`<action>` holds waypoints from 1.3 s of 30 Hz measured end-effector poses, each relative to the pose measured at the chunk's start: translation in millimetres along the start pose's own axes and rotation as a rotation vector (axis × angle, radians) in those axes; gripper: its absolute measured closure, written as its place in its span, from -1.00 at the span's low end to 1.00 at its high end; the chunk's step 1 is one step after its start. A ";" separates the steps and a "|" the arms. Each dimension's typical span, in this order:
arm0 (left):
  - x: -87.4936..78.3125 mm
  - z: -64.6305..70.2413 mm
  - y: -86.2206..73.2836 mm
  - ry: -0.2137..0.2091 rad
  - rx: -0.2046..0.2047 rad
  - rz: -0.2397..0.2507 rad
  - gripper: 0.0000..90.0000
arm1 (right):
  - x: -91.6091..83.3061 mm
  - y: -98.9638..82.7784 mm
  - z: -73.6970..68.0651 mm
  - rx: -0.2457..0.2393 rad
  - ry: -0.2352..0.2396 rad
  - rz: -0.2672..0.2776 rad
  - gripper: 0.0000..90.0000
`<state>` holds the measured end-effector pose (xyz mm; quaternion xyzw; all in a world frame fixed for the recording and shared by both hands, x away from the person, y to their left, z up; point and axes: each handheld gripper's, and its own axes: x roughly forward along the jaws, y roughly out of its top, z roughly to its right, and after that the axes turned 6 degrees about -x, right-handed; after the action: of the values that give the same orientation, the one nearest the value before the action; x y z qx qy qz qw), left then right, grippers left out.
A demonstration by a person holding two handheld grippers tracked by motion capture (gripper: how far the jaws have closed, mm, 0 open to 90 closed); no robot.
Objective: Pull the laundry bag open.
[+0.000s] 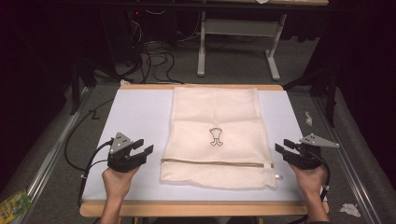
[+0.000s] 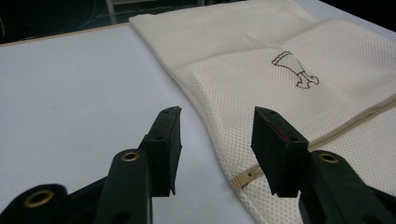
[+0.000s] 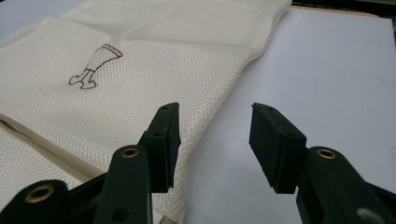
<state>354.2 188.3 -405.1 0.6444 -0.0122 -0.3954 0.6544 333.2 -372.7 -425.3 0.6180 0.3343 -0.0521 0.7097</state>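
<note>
A cream mesh bag (image 1: 217, 135) lies flat in the middle of a white table (image 1: 135, 116), its far edge at the table's far rim and its near edge short of the near rim. A small dark outline drawing (image 1: 215, 136), a flared shape on a short foot, sits at the bag's centre; the drawing (image 2: 295, 70) shows again in the left gripper view and the drawing (image 3: 95, 66) in the right gripper view, and no letters or brand name can be read on it. A zipper (image 1: 215, 163) runs across the bag near its near edge, with a small pale tab (image 1: 279, 177) sticking out at the bag's right edge. The left gripper (image 1: 140, 148) rests on the table just left of the bag, held by the left hand (image 1: 117, 181); its jaws stand apart with nothing between them, and in its own view the left gripper (image 2: 215, 140) points at the bag's edge (image 2: 205, 112) and the zipper's end (image 2: 245, 176). The right gripper (image 1: 283, 146) sits just right of the bag, held by the right hand (image 1: 312, 179), jaws likewise spread and empty; in its own view the right gripper (image 3: 214, 140) straddles the bag's edge (image 3: 233, 84) and bare table (image 3: 327, 70). On the floor at the left lies a green and yellow packet (image 1: 13, 204), its print too small to read, and crumpled white scraps (image 1: 349, 209) lie on the floor at the right.
</note>
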 end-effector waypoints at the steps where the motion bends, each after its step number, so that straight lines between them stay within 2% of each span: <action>1: -0.4 -1.8 0.5 -0.001 -0.004 0.000 0.17 | -1.2 -0.1 1.2 0.004 -0.002 0.005 0.19; 11: -7.4 -11.6 0.9 0.017 -0.030 0.037 0.17 | -13.6 -4.8 15.3 0.046 -0.033 0.041 0.18; 20: -10.1 -21.9 -0.8 0.031 -0.060 0.044 0.17 | -23.3 -9.7 25.6 0.088 -0.053 0.066 0.18; 39: -7.2 -36.2 -4.9 0.063 -0.098 0.049 0.17 | -31.5 -20.8 43.6 0.115 -0.087 0.066 0.22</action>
<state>365.8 223.1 -411.8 0.6233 0.0119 -0.3587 0.6948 316.6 -427.9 -425.3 0.6654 0.2792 -0.0745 0.6883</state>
